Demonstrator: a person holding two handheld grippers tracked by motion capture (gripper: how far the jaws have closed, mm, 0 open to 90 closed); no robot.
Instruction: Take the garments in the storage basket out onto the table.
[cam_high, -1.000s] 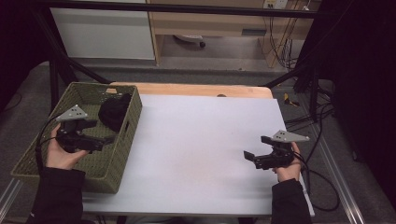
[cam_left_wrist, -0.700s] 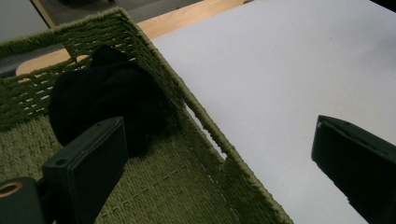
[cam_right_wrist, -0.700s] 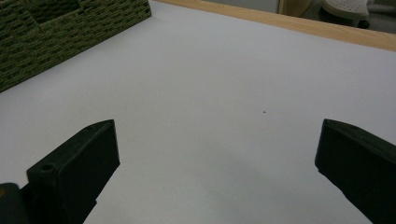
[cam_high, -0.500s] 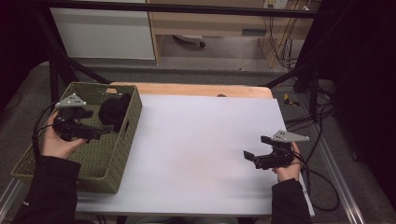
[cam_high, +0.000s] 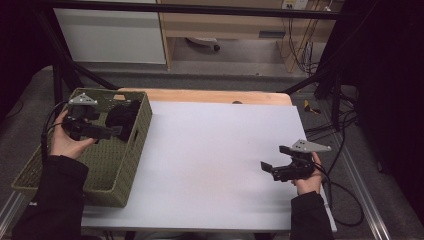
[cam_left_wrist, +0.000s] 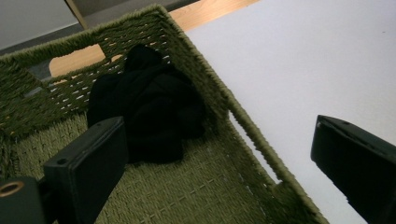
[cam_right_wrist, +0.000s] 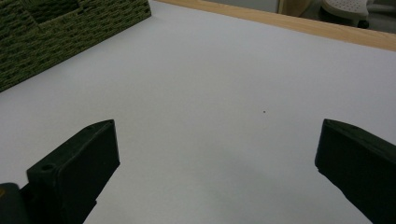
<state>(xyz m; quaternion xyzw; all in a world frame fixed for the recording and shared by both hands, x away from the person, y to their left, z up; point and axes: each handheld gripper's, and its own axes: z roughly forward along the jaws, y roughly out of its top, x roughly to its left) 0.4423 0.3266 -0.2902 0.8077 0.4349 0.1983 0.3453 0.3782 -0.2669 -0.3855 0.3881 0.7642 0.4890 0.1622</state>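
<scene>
A green woven basket (cam_high: 129, 155) stands at the table's left edge. A bundle of black cloth (cam_high: 123, 118) lies in its far corner, and in the left gripper view the same black cloth (cam_left_wrist: 144, 105) rests against the basket wall (cam_left_wrist: 196, 70). My left gripper (cam_high: 116, 131) hovers over the basket just short of the cloth, jaws wide open and empty. My right gripper (cam_high: 274, 159) is held low over the white table top near the right front, open with nothing between its jaws. The right gripper view has the basket (cam_right_wrist: 56, 28) far off at top left.
The white table top (cam_high: 210, 150) spreads between the basket and the right hand. A wooden strip (cam_high: 210, 96) runs along its far edge. Cables (cam_high: 340, 150) hang off the right side. Black frame bars and a cabinet stand behind the table.
My left gripper has moved forward and up inside the basket, towards the black cloth at the far end. The right gripper has stayed where it was.
</scene>
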